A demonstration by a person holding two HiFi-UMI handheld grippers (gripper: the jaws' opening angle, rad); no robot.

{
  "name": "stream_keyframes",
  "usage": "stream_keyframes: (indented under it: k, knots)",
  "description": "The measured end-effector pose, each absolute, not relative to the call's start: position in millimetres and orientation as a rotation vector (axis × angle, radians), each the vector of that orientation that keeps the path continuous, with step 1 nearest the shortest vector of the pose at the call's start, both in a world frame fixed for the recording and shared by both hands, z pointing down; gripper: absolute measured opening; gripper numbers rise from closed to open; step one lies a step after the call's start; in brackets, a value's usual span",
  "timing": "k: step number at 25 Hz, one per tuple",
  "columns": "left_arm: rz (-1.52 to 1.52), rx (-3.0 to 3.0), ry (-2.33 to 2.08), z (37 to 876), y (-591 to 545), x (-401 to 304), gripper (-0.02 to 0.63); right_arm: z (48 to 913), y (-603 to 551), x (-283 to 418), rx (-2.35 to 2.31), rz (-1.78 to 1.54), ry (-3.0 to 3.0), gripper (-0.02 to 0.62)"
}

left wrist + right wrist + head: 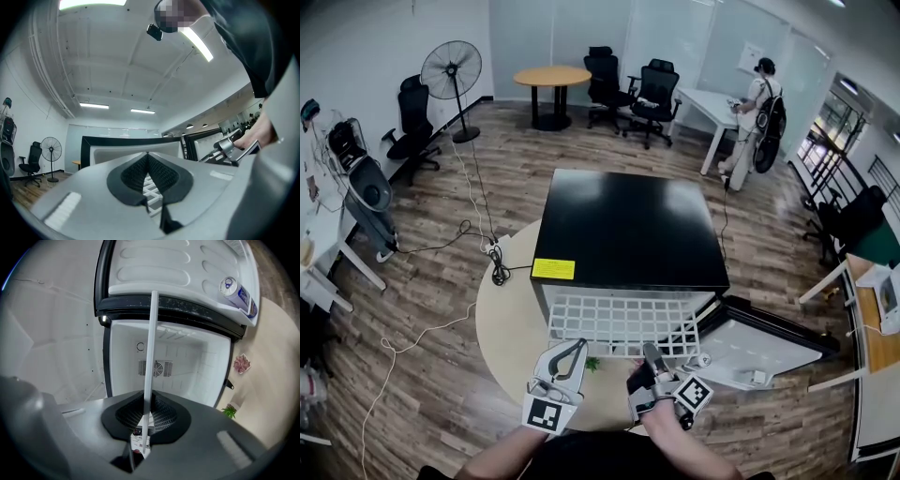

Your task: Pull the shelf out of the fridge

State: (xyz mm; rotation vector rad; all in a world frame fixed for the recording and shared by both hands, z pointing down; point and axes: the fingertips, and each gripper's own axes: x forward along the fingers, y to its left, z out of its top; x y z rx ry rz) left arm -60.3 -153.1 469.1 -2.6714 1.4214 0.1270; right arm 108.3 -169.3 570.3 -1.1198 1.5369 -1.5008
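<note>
The round beige table (508, 323) carries the black-topped fridge (628, 230). The fridge door (761, 349) stands swung open on the right side. The white wire shelf (619, 323) projects part-way out of the front opening, level, with its rear portion inside the cabinet.

The right gripper (652, 353) is clenched on the front edge of the shelf. In the right gripper view the shelf shows edge-on as 1 thin white bar pinched between the 2 pads.

The left gripper (578, 347) sits just beside that front edge. Its fingertips meet and grasp nothing.

1 can (237, 294) lies in the door rack.
</note>
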Motion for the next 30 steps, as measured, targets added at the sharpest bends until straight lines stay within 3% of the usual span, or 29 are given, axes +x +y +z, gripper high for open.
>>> stream_keyframes:
  k: [11, 22, 25, 30]
  knots:
    - [0.119, -2.686, 1.412, 468, -153, -63, -0.002, 562, -157, 104, -1.137, -1.502, 1.548, 0.034]
    - [0.133, -2.703, 1.413, 469, -154, -66, -0.002, 553, -132, 125, -1.454, -1.369, 1.799, 0.032]
    - [0.145, -2.712, 1.401, 470, -156, -61, -0.002, 524, -140, 112, -1.339, -1.186, 1.977, 0.034]
    - [0.146, -2.723, 1.373, 472, -159, -54, -0.002, 526, -131, 125, -1.603, -0.953, 2.216, 0.032]
